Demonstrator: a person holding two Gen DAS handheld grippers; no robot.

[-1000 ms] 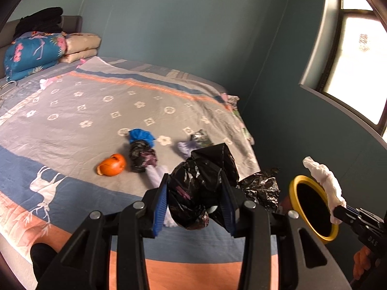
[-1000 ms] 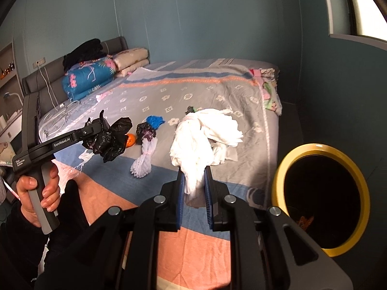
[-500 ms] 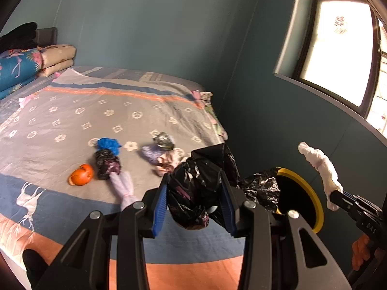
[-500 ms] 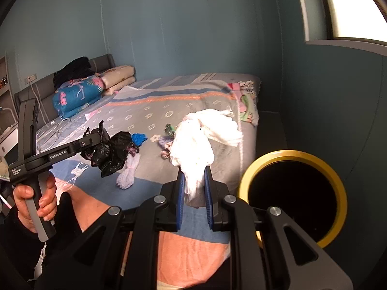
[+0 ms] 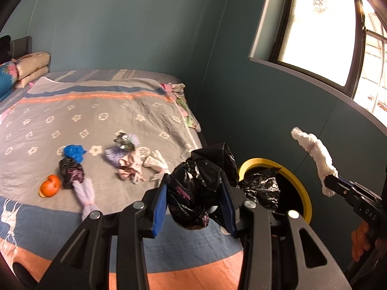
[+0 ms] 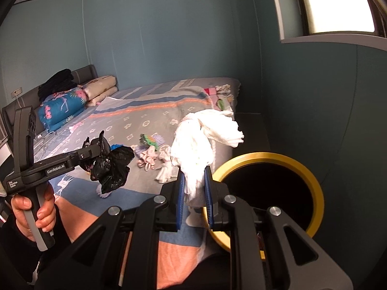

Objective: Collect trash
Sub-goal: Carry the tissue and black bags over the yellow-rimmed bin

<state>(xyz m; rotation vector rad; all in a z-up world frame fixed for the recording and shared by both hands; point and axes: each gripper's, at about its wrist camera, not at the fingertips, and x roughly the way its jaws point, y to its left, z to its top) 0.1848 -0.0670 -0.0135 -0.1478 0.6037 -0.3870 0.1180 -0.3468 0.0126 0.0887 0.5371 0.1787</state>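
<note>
My left gripper [image 5: 194, 200] is shut on a crumpled black plastic bag [image 5: 200, 188], held over the bed's foot edge, left of the yellow-rimmed bin [image 5: 303, 191]. In the right wrist view that left gripper [image 6: 96, 149] and its black bag [image 6: 113, 166] hang at the left. My right gripper [image 6: 193, 188] is shut on a wad of white tissue [image 6: 200, 142], just left of the bin's rim [image 6: 266, 157]. The left wrist view shows the right gripper [image 5: 331, 183] with the tissue [image 5: 314, 154] above the bin's right side. Loose trash lies on the bed: an orange peel [image 5: 49, 185], a blue wad [image 5: 73, 152], a dark bag [image 5: 71, 172].
A bedspread [image 5: 96, 111] covers the bed, with pale wrappers [image 5: 130, 169] near the middle and folded quilts [image 6: 63, 108] at the headboard. Teal walls close in behind the bin, under a window [image 5: 321, 31]. A person's hand [image 6: 31, 207] grips the left handle.
Both grippers have swung right and a little up towards the bin, each keeping its load. The bin's rim has come nearer the middle of both views and the bed trash has slid left.
</note>
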